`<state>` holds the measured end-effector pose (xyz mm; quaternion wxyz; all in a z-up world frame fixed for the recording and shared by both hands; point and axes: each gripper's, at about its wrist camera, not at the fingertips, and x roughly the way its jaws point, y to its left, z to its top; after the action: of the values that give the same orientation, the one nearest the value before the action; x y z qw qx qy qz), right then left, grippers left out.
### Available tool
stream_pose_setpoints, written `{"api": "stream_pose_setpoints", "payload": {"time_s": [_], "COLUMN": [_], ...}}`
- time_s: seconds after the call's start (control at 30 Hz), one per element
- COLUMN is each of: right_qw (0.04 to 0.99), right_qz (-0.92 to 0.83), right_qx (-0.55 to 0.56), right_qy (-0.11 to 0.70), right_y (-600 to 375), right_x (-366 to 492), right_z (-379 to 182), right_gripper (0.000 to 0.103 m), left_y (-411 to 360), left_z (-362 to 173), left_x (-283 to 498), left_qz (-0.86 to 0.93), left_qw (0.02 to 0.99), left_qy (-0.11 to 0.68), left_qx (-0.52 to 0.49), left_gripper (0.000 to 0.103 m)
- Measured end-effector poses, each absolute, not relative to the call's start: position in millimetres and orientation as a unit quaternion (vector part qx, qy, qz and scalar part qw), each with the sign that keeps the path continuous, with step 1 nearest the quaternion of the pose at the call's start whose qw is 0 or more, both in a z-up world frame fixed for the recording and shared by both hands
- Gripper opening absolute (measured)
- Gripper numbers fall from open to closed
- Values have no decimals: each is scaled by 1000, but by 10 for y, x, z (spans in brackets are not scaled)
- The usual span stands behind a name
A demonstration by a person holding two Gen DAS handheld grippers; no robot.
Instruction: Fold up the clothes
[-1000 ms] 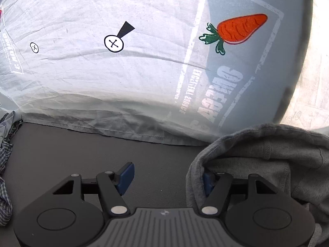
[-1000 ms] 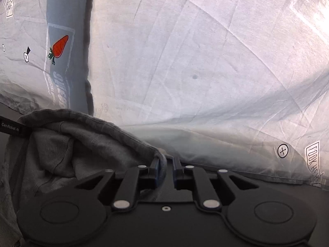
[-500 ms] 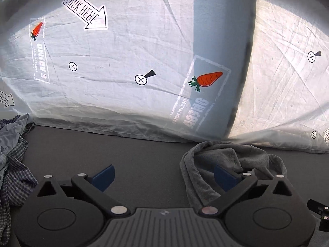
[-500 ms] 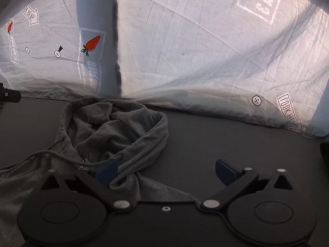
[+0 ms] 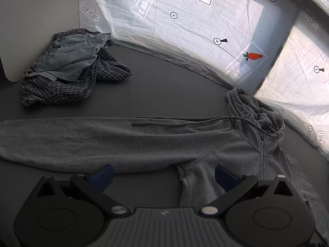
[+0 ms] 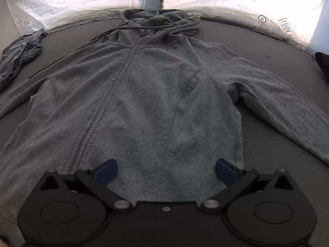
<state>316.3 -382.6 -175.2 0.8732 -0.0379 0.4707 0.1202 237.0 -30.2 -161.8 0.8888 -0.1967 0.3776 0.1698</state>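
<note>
Left wrist view first: the left gripper (image 5: pixel 164 175) had its jaws spread wide with nothing pinched between the blue pads (image 5: pixel 102 174); they'd just been opening over the last moment. The grey zip hoodie (image 5: pixel 144 144) lay flat on the dark table (image 5: pixel 164 86) right ahead of the tips. One long sleeve (image 5: pixel 61 138) stretched off to the left of the gripper, and its underarm fold sat between the two fingers without touching either pad as far as I could see. The hood (image 5: pixel 257 111) was bunched up ahead and to the right, with the drawstring (image 5: pixel 174 121) trailing left across the sleeve. Farther ahead on the left sat a rumpled pile, a plaid shirt (image 5: pixel 61 90) with a blue-grey garment (image 5: pixel 70 57) on top, well apart from the hoodie. A white printed sheet (image 5: pixel 185 20) with carrot and arrow graphics ran along the far edge.

Right wrist view: the right gripper (image 6: pixel 165 170) was also wide open and empty, jaws just having opened too. It hung over the lower body of the hoodie (image 6: pixel 154 103), which was spread out front-up, zipper (image 6: pixel 115 86) running from just left of the gripper up to the hood (image 6: pixel 160 20) straight ahead. The other sleeve (image 6: pixel 277 103) angled off to the right. The plaid pile (image 6: pixel 18 55) showed far left.
</note>
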Motion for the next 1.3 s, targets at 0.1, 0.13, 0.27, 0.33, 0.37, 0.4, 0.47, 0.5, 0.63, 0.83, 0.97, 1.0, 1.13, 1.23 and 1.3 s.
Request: {"api": "stream_pose_setpoints", "payload": {"time_s": [0.1,0.13,0.27,0.33,0.37,0.4,0.47,0.5,0.63,0.83,0.97,1.0,1.13,1.23,1.3], "right_qw": [872,871,875,881,883,886,895,899,910,915,911,910,907,904,903], "right_qz": [123,123,113,85,67,48,10,-5,-44,-110,-155,-163,-180,-189,-191], "right_qx": [-36,-32,-16,-25,-23,-16,7,13,35,46,68,73,76,80,81], "right_qy": [473,474,470,464,463,461,447,439,411,386,375,374,374,375,377], "right_y": [-3700,-3650,-3383,-3236,-3187,-3158,-3124,-3103,-3056,-2900,-2816,-2798,-2739,-2716,-2713], "right_x": [3055,3018,2880,2860,2863,2867,2846,2836,2752,2642,2545,2523,2474,2475,2485], "right_z": [-1738,-1742,-1792,-1822,-1837,-1853,-1878,-1894,-1937,-1961,-1986,-1989,-1996,-1997,-1992], "right_gripper": [103,103,103,103,103,103,103,103,103,103,103,103,103,103,103], "left_y": [-89,-4,318,504,614,726,944,1075,1650,2294,2563,2621,2778,2832,2832], "left_z": [-1573,-1557,-1552,-1565,-1573,-1581,-1605,-1623,-1720,-1902,-2019,-2043,-2139,-2243,-2264], "left_x": [2180,2110,1903,1820,1783,1747,1680,1647,1552,1502,1402,1364,1270,1281,1283], "left_qz": [185,188,196,198,203,209,220,226,245,263,290,299,309,312,313], "left_qw": [884,884,883,883,881,879,877,875,865,846,834,830,821,816,819], "left_qy": [376,374,376,379,380,381,379,379,386,400,405,405,412,428,427], "left_qx": [-207,-209,-200,-195,-195,-195,-197,-198,-206,-236,-240,-240,-246,-233,-220], "left_gripper": [103,103,103,103,103,103,103,103,103,103,102,102,95,78,74]}}
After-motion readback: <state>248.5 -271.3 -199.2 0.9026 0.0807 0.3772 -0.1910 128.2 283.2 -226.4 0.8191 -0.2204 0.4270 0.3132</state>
